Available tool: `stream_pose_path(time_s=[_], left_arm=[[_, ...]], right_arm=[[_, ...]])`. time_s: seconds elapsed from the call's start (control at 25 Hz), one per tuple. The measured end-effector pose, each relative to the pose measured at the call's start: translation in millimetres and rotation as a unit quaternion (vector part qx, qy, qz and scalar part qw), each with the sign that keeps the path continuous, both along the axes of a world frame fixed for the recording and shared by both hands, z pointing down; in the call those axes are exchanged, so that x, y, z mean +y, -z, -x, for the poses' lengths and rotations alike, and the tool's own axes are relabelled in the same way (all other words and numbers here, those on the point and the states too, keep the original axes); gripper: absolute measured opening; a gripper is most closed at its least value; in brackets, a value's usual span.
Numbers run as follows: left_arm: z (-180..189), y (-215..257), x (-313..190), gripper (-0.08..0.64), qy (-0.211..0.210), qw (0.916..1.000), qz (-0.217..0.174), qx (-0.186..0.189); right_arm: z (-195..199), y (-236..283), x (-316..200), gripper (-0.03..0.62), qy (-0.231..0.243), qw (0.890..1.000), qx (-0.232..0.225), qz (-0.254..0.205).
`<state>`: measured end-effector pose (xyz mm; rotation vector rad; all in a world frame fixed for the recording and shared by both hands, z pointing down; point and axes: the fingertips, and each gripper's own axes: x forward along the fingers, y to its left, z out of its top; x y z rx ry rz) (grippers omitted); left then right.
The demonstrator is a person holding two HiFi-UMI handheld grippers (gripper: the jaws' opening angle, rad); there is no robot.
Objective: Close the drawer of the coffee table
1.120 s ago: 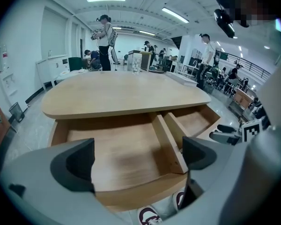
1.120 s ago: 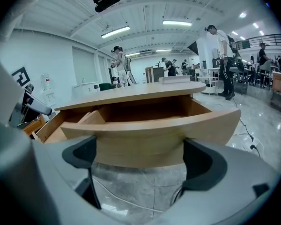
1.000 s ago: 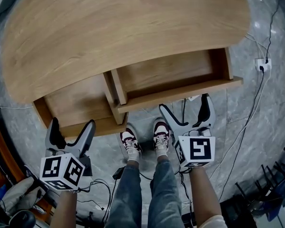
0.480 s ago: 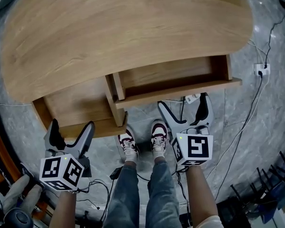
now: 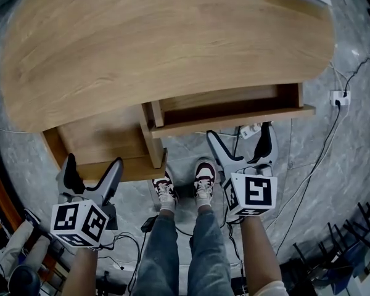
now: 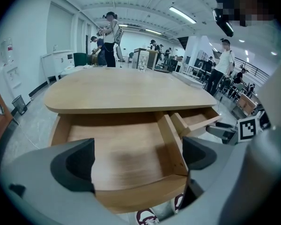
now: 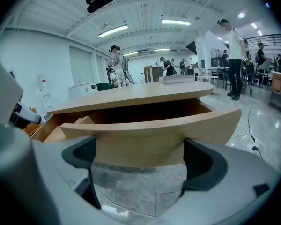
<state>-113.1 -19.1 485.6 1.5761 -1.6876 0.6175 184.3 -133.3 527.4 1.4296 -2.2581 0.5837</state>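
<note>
While standing out from the near edge of the rounded wood-grain coffee table (image 5: 166, 36): right drawer (image 5: 234, 117) partly open, left drawer (image 5: 98, 137) wider, fronts curved. Right gripper (image 5: 239, 134) jaws apart, empty, facing right front; left gripper (image 5: 94, 162) likewise. Marbled grey floor (image 5: 333, 165).

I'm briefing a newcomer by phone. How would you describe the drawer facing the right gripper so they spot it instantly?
Find the large oval wooden coffee table; two open drawers jut from its near edge toward the person's shoes. The right drawer sits directly ahead of the right gripper. Unlike the left drawer beside it, it sticks out much less far.
</note>
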Motion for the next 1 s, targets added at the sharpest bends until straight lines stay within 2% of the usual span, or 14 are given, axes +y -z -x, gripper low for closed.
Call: stream_pose_path(time_s=[0.48,1.0], left_arm=[[8.5,1.5,-2.0,0.575,0.016,0.9999,0.003,0.004],[14.3,0.4,4.2,0.575,0.054,0.9985,0.002,0.011]], right_arm=[[8.8,2.6,-29.0,0.588,0.0,1.0,-0.002,-0.006],[20.2,0.7,-60.0,0.588,0.006,1.0,-0.004,-0.01]])
